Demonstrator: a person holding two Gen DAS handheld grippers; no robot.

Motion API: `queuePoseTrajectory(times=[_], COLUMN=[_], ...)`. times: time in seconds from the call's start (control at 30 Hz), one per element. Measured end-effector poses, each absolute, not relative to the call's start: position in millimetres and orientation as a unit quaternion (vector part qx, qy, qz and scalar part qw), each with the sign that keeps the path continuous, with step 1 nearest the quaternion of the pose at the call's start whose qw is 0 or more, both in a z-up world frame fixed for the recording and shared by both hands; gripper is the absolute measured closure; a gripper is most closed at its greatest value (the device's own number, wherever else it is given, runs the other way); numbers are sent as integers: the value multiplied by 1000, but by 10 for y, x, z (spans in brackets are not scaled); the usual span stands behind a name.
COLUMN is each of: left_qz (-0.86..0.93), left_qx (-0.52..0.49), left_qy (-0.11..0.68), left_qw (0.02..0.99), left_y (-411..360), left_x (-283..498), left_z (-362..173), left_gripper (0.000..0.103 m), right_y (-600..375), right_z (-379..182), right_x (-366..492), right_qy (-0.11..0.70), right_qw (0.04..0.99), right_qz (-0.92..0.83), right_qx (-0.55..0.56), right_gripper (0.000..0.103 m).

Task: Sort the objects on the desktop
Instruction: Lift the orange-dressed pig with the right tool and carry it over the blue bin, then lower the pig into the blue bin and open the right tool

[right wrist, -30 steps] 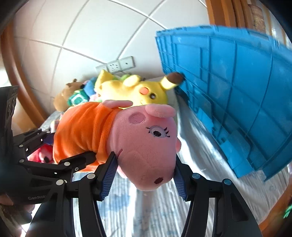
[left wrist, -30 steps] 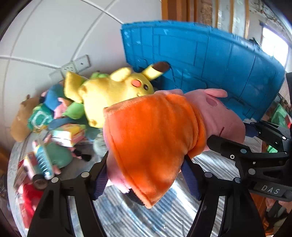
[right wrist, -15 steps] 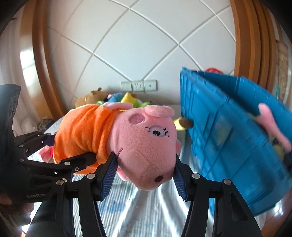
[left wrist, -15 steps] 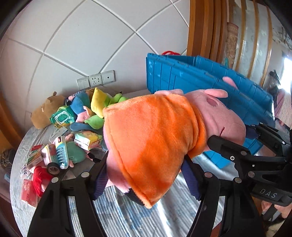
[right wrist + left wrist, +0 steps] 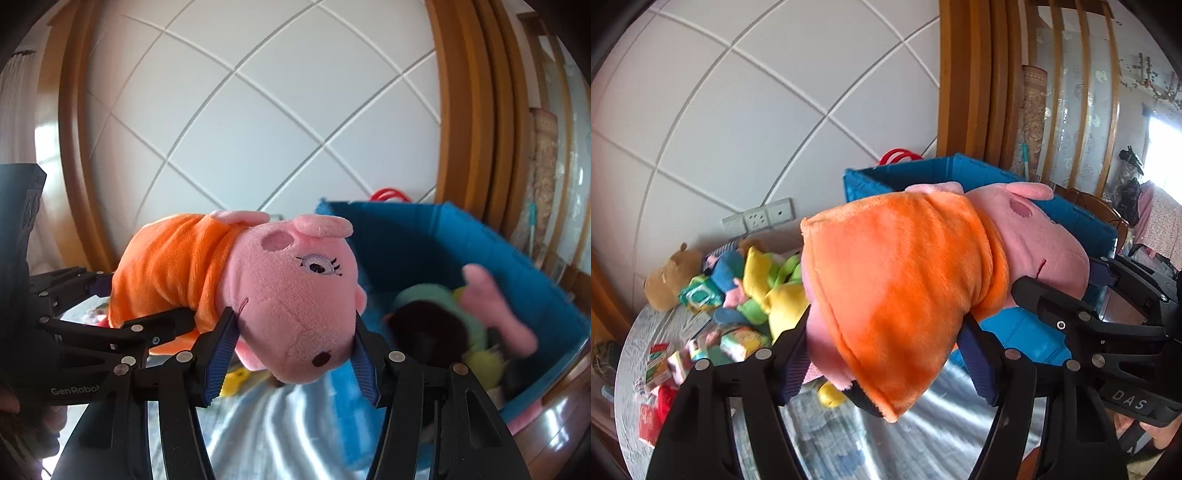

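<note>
A pink pig plush (image 5: 288, 295) in an orange dress hangs above the table, the left gripper (image 5: 886, 354) clamping its body and the right gripper (image 5: 291, 354) its head, apparently for lowering into the blue bin (image 5: 413, 236) at right.

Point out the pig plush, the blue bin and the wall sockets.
pig plush (image 5: 295, 306), right wrist view, on its pink snout.
blue bin (image 5: 406, 236), right wrist view, on the inner back wall.
wall sockets (image 5: 757, 219), left wrist view, on the middle plate.
</note>
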State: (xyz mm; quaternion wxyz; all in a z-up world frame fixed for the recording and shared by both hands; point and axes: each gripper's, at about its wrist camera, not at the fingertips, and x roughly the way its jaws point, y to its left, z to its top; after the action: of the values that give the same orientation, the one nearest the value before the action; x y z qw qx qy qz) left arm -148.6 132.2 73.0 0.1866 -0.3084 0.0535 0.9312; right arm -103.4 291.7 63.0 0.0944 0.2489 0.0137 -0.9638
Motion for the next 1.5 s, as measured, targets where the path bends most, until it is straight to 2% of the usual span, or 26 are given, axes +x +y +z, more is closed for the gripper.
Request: queuePoseTrajectory(times=[0.2,0.4,0.63,0.73,0.93,1.0,1.03,1.1,1.13,1.17,1.3,1.43,1.5], left_qz=[925,917,910,904,891,887,881,871,866,861,843,832,830], left_qx=[-317,-351,-385,-400,-438,-452,-466,-487,-496,-504,-533,-549,-552], left_qy=[53,40,37,31,7,9,12,12,11,11,24,42,49], left_qw=[203,185,152,145,116,92,79,72,71,69,61,69,62], left_y=[2272,3063,3509,3631,3870,3951,4002,4050,4065,4084,4195,4287,4307], left_x=[-1860,-2584,-3454,-3800,-4529,-4756,-4869,-5023,-5092,-5153,-5271,-5227,-5183], left_z=[893,1038,1139,1062,874,783,705,558,484,405,89,-64,-82], left_gripper=[31,31,31,31,31,32,35,44,45,45,45,35,27], right_y=[3832,4619,5130,5298,5449,5462,5461,5470,5502,5509,5546,5651,5689], right_z=[827,977,1103,1084,1015,946,894,730,637,548,101,-114,-129], right_x=[-1334,-2069,-3080,-3519,-4417,-4684,-4805,-5012,-5131,-5201,-5379,-5415,-5400], right_qy=[27,32,37,25,52,58,58,57,51,49,48,51,54], right_qw=[77,95,129,135,143,153,160,170,176,176,156,136,126], right_qz=[-965,-955,-941,-931,-910,-901,-895,-882,-876,-871,-854,-849,-849], right_qx=[251,280,309,339,386,402,412,435,446,455,493,508,510], right_gripper=[47,47,47,47,47,51,52,59,64,72,73,72,67])
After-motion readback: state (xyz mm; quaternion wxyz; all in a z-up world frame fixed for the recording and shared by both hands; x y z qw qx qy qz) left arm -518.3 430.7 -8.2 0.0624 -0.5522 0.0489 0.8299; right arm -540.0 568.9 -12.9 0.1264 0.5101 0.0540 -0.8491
